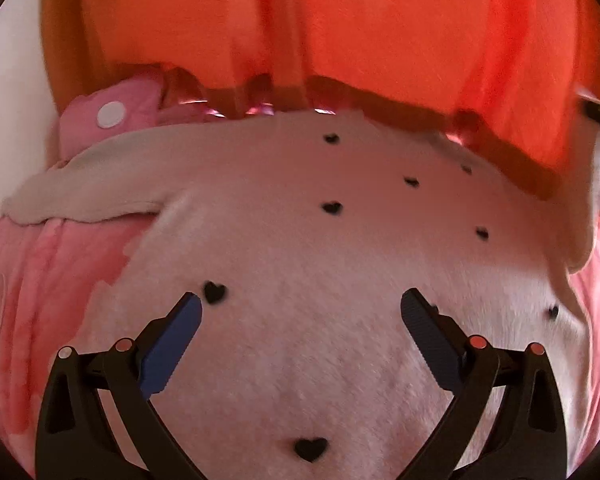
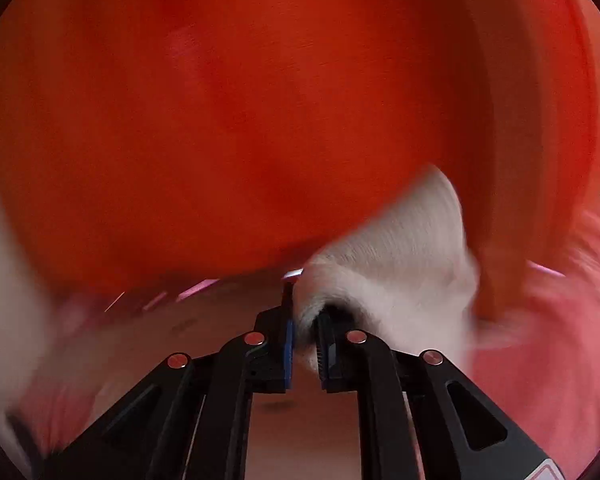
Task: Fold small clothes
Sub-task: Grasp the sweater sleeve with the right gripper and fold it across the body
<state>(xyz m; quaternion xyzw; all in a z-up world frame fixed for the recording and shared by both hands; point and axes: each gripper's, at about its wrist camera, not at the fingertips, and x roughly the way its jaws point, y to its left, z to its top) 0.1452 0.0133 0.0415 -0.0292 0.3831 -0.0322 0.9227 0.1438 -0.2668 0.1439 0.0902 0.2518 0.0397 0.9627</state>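
A pale fuzzy garment with small black hearts (image 1: 300,248) lies spread on a pink bedspread (image 1: 40,300) in the left wrist view. My left gripper (image 1: 300,312) is open just above the garment, its blue-padded fingers (image 1: 172,344) apart and holding nothing. In the right wrist view my right gripper (image 2: 305,332) is shut on a fold of the same white fuzzy cloth (image 2: 400,248), lifted a little off the bed. The view is blurred by motion.
An orange curtain or cloth (image 1: 340,32) hangs close behind the bed and fills most of the right wrist view (image 2: 260,120). A pink pillow with white dots (image 1: 112,116) lies at the back left. A white wall (image 1: 12,100) stands on the left.
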